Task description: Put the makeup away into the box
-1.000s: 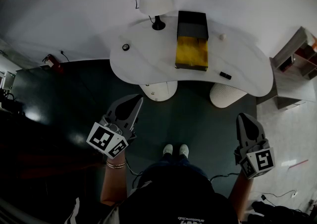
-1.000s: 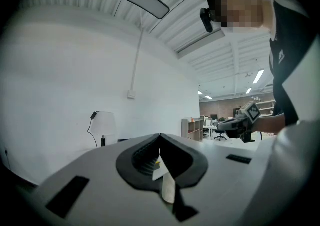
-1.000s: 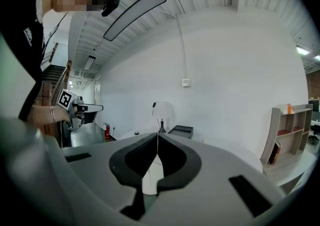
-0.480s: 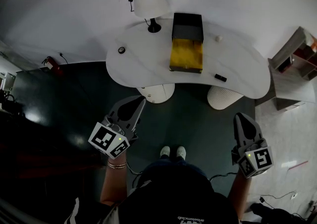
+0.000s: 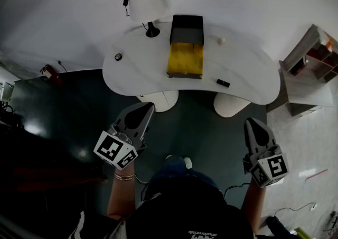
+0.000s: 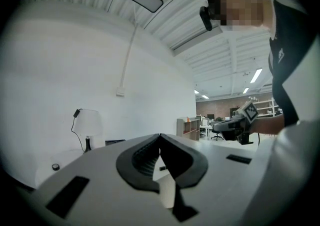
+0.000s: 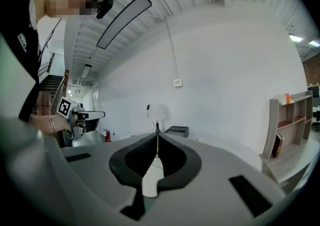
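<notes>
Box (image 5: 186, 27): on table (image 5: 132, 71), seemingly open;
Left gripper (image 5: 148, 108): jaws together, empty;
Right gripper (image 5: 252, 122): jaws together, empty, apart from table

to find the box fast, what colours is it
The box is black at the back, yellow in front; head view shows it best.

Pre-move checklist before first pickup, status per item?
1. Nothing in left tool or right tool: ok.
2. Jaws open for a grasp: not ok, both shut.
3. The box sits on the table, yellow part exposed: ok.
4. Reach: not ok, both tools hang short of the table edge.
5. Makeup identified: cannot tell; black piece, round piece, pale piece are too small.
6. The lamp stands apart from the box: ok.
</notes>
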### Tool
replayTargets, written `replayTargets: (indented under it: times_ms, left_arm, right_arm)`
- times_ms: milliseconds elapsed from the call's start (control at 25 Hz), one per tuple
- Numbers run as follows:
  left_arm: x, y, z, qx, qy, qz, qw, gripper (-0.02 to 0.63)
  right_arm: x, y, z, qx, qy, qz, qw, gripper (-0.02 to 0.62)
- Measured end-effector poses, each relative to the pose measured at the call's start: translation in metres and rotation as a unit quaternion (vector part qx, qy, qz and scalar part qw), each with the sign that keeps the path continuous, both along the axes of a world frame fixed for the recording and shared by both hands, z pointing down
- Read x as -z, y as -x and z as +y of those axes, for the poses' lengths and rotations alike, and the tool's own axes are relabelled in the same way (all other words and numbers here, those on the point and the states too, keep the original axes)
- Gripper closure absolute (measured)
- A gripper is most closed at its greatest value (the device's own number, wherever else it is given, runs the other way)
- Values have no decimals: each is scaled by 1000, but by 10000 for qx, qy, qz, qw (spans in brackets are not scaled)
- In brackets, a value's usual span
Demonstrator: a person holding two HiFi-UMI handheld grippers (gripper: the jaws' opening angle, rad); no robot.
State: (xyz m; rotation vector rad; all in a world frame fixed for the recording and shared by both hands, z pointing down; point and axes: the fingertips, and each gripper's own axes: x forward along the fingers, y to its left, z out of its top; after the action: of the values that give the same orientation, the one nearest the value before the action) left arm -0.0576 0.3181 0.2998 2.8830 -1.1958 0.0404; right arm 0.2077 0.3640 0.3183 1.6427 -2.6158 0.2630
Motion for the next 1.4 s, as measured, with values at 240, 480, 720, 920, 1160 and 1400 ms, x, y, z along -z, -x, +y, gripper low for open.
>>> replayTargets:
  times_ms: [240,480,720,920,1160,1400]
  left_arm:
    - [-7,-24,-1,-244,107,-111,9996,588]
    - [-11,-31,-20,-390,134,-151,9990,589]
    - [-12,-38,-67,-558,137,-150,9982,589]
    - [-5,-46,-112,-815,113,-127,9965,589]
    - [-4,-55,-161,-1114,197,-161,9935,588]
    - [-8,-62,-202,-1374,265,-234,9899,589]
  right_arm:
    - [-2,-11,-3,-124,3,-254,9996,577]
    - [-16,-17,-13,-175,107,-159,9997,577]
    - [-17,-19,-46,-256,112,-119,9995,575]
    - [-10,-21,-84,-377,108,-219,9990,575]
    - [0,-24,-127,-633,49,-268,9976,575]
    - [-3,-21,-158,-785,110,-287,9964,575]
